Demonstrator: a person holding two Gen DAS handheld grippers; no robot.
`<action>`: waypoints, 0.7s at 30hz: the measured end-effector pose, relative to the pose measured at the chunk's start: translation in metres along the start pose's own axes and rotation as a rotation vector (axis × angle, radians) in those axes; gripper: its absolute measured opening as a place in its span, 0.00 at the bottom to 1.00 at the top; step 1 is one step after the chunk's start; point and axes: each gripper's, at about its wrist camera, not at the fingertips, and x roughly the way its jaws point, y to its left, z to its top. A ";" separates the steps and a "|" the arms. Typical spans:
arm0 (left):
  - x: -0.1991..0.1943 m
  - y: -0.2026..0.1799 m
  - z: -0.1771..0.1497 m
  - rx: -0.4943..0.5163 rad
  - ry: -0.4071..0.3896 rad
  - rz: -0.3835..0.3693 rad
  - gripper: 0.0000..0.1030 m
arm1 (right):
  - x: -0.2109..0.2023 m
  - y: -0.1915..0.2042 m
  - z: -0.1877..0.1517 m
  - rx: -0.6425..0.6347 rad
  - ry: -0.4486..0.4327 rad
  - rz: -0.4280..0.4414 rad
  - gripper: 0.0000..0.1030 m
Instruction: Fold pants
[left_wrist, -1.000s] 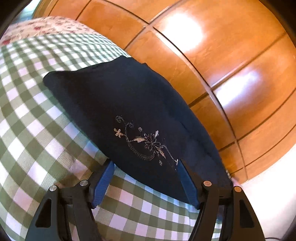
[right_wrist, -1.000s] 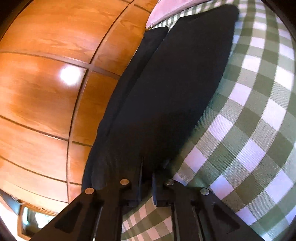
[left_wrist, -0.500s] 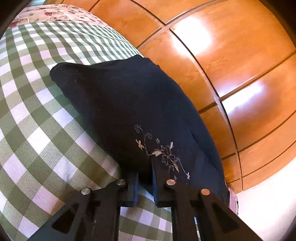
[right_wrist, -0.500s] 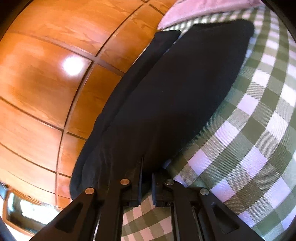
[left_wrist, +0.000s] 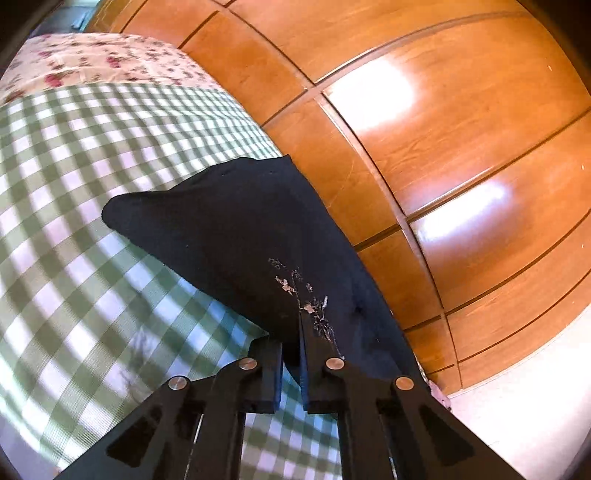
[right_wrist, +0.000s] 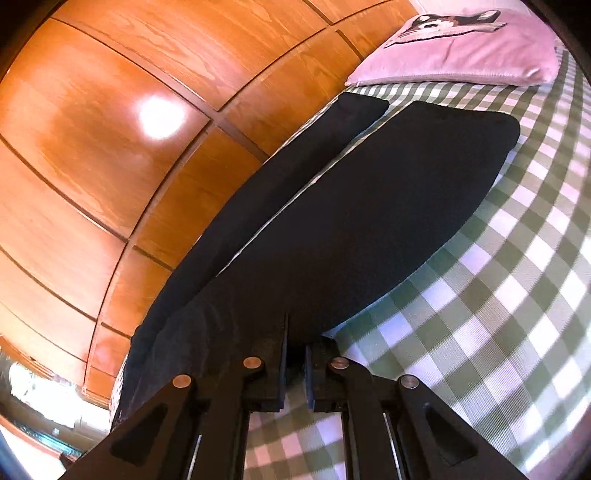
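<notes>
My left tongs (left_wrist: 291, 343) are closed tight on the edge of the dark pants (left_wrist: 236, 236), right beside the pale floral embroidery (left_wrist: 303, 295). My right tongs (right_wrist: 294, 343) are likewise clamped on the fabric at their end. The pants lie along the green checked bed (right_wrist: 498, 295) by the wooden wall panels (left_wrist: 443, 147), one leg (right_wrist: 280, 184) spread apart. Both tongs tilt downward; a pink pillow (right_wrist: 461, 48) sits beyond.

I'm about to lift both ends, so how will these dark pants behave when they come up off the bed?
Likely floppy: the pants drape from the left gripper and the right gripper, so the middle should sag. Probably light, thin-looking cloth. They may drag on the checked cover.
</notes>
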 end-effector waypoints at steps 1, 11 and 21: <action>-0.004 0.000 -0.001 0.001 0.001 0.006 0.06 | 0.000 0.001 0.000 -0.002 0.003 0.000 0.07; -0.050 0.012 -0.028 0.029 0.003 0.052 0.06 | -0.019 -0.007 -0.011 -0.004 0.025 -0.009 0.07; -0.044 0.041 -0.041 -0.070 0.117 0.171 0.35 | -0.014 -0.015 -0.017 0.006 0.029 -0.043 0.19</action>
